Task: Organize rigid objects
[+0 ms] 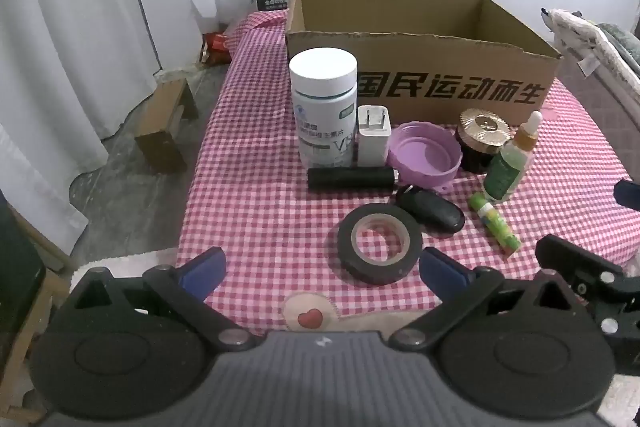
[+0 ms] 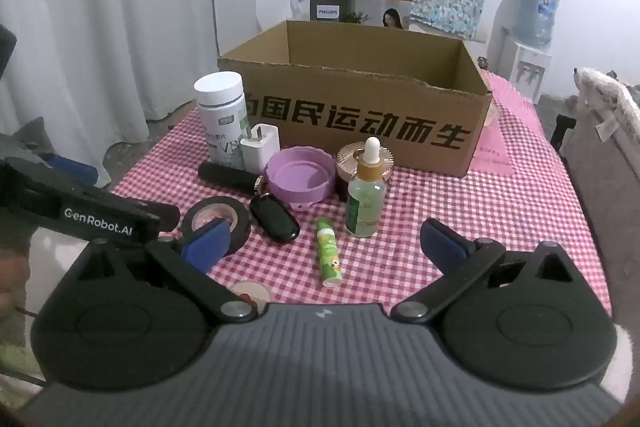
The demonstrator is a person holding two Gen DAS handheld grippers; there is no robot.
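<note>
Pink-and-white checked cloth (image 1: pixel 248 163) is seen covering the work surface, with white curtains (image 1: pixel 60 27) at the upper left of both frames. An open cardboard box (image 1: pixel 420 67) printed with black characters is set at the upper centre. Before it, a row is formed by a white supplement bottle (image 1: pixel 323 107), a white plug adapter (image 1: pixel 374 137), a purple lid (image 1: pixel 424 155) and a gold-capped dark jar (image 1: pixel 482 143). Nearer the lower edge are shown a black cylinder (image 1: pixel 350 179) lying on its side, a black key fob (image 1: pixel 430 213), a roll of black tape (image 1: pixel 379 250), an upright dropper bottle (image 2: pixel 366 199) and a green lip-balm tube (image 2: pixel 329 253) lying flat. The left gripper (image 1: pixel 322 269) is held with jaws wide and nothing between them; the tape lies just ahead, slightly right of centre. The right gripper (image 2: pixel 324 245) is likewise spread wide, with the lip-balm tube lying on the cloth between its blue fingertips (image 2: pixel 444 245), apart from both.
</note>
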